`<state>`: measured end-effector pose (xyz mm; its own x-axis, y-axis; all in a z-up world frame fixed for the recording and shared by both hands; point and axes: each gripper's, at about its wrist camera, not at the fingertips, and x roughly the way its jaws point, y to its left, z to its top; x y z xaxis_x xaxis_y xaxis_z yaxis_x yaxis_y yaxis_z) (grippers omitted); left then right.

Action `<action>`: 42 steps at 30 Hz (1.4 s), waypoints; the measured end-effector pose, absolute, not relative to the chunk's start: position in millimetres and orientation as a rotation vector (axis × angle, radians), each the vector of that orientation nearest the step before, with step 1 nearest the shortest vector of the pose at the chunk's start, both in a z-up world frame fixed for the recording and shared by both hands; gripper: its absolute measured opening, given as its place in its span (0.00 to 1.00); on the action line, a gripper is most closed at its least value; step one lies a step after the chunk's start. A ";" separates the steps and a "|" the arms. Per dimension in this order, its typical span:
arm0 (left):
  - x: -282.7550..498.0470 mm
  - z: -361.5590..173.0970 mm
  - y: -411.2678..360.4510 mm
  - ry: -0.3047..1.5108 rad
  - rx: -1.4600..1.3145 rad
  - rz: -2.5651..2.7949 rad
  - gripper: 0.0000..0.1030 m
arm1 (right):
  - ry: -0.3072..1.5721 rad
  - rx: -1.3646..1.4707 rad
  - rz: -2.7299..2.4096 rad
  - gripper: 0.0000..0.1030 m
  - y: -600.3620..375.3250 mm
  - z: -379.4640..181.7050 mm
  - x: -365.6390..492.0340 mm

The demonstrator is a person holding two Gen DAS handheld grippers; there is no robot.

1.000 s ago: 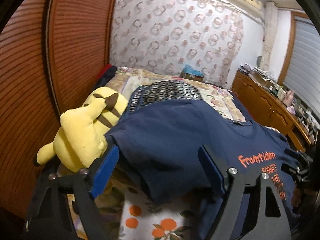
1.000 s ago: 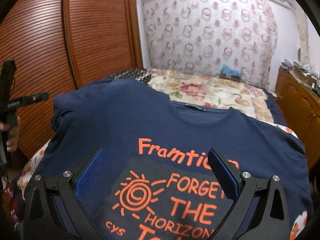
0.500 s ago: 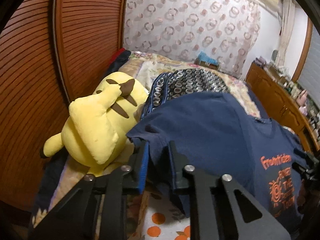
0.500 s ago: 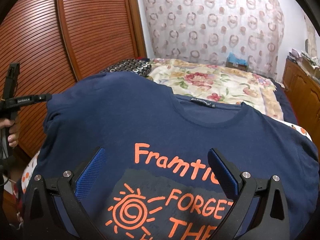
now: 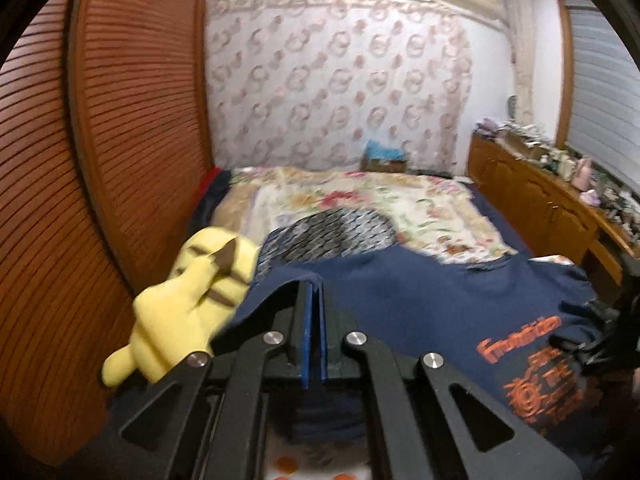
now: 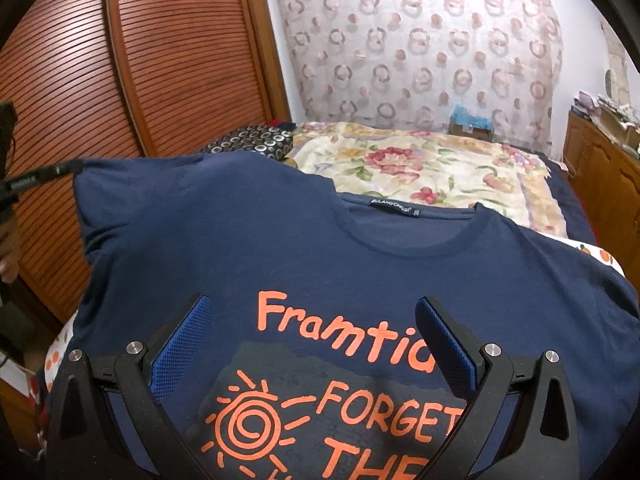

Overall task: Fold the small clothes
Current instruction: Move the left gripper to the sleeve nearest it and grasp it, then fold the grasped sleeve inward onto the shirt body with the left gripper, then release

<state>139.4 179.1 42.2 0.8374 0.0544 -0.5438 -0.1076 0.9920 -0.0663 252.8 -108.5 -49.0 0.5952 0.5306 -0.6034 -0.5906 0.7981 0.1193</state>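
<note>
1. Here, at far left, a yellow plush toy (image 5: 188,312) lies on the bed (image 5: 360,196) against a slatted wooden wardrobe door (image 5: 132,120), just beside the shirt's left sleeve.
2. The left gripper (image 5: 314,292) has just been closing; its blue fingers (image 5: 306,328) are now clenched on the hem of the left sleeve of a navy T-shirt (image 5: 400,308), with cloth pinched between them. In the right wrist view that sleeve corner (image 6: 86,176) is raised and pulled taut toward the left.
3. The T-shirt (image 6: 320,260) lies face up across the near end of the bed (image 6: 420,160), collar (image 6: 412,232) pointing away, orange print toward the viewer. Its long axis runs from the hem nearest the viewer to the collar.
4. The right gripper (image 6: 312,344) hangs over the chest print, its fingers (image 6: 180,348) spread wide and grasping nothing.
5. Judgement: the held sleeve lies left of the shirt's midline, so the fold likely means carrying it rightward across the body. The left hand is nearer; the right hand sits near the midline and could steady the cloth.
6. At far right stands a wooden cabinet (image 5: 540,204) cluttered with small items.
</note>
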 end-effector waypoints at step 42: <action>176.2 -7.0 140.0 0.785 -0.077 -0.010 0.46 | 0.681 -0.099 0.651 1.00 -106.1 -52.6 272.4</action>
<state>176.2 140.0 -7.0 0.7078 -0.0383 -0.7054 -0.0194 0.9971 -0.0736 272.4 -106.1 -52.6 0.5889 0.5265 -0.6132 -0.5889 0.7992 0.1206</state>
